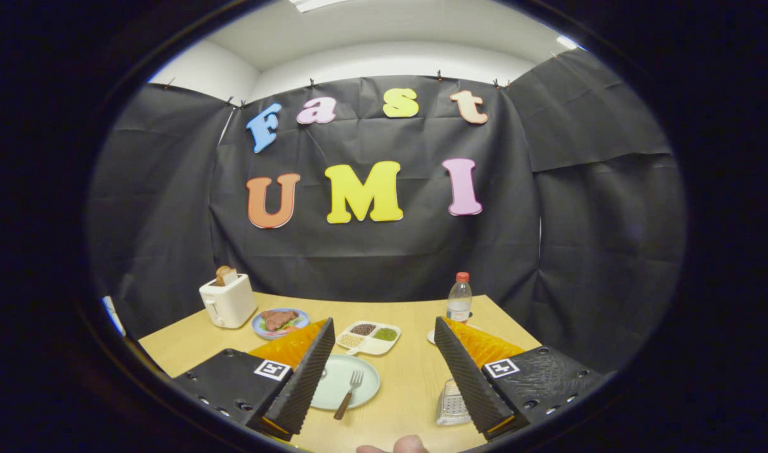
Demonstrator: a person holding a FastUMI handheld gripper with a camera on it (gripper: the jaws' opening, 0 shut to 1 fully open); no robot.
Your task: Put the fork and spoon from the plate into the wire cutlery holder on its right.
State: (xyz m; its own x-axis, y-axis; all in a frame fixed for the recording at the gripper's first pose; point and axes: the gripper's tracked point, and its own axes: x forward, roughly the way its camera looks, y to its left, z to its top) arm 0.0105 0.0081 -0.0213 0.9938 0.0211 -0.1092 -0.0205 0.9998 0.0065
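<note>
A pale green plate [338,391] lies on the wooden table, partly behind my left finger [302,377]. On it rests a fork [350,394] with a brown handle, tines pointing away. The spoon is hidden apart from a small bit by the left finger. The wire cutlery holder [451,402] stands to the plate's right, half covered by my right finger [468,377]. My gripper [384,390] hovers above the table, open, with nothing between its fingers. Plate and holder both lie under the gap's two sides.
Beyond the plate sits a white divided dish [368,336] of grains. A white toaster [227,301] with toast and a blue plate of food [280,321] stand at the back left. A water bottle [460,299] stands at the back right. A fingertip [409,445] shows near me.
</note>
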